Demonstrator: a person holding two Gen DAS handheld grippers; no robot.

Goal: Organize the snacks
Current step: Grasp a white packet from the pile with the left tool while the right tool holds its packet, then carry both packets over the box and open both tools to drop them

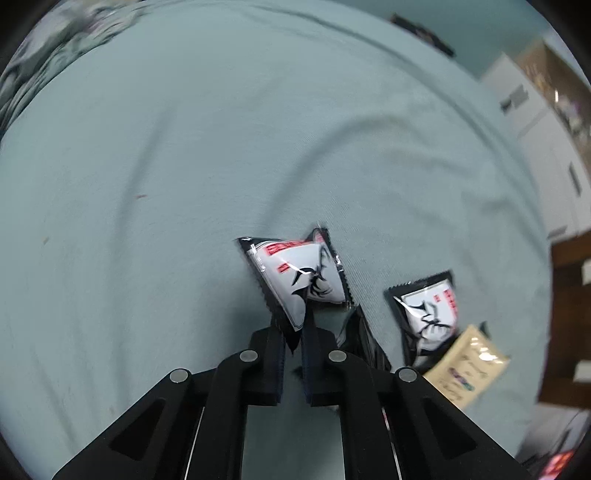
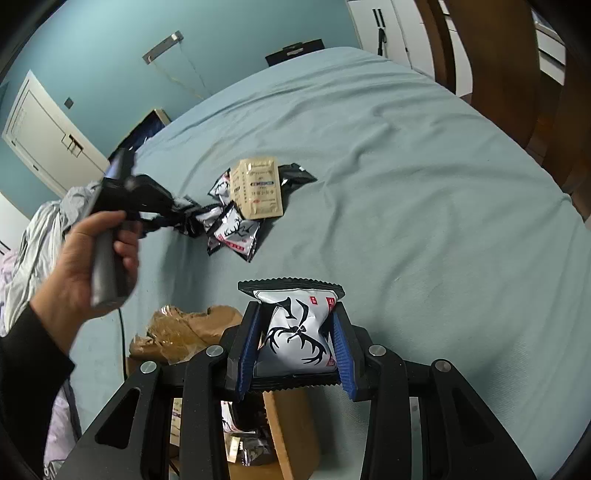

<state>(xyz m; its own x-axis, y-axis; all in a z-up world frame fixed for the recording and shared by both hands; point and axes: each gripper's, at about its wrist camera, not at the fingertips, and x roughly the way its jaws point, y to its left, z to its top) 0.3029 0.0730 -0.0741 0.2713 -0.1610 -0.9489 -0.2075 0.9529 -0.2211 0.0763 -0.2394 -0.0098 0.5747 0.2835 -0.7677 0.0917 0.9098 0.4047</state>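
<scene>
My left gripper is shut on the corner of a white-and-black antler-print snack packet, held just above the pale blue bed sheet. Another antler packet and a beige sachet lie to its right. My right gripper is shut on a second antler packet, held over an open cardboard box. In the right wrist view the left gripper sits at the edge of the snack pile, with the beige sachet on top.
The cardboard box holds a few packets and has crumpled brown flaps. Grey bedding is bunched at the left. A wooden chair and white cabinets stand beyond the bed's far right edge.
</scene>
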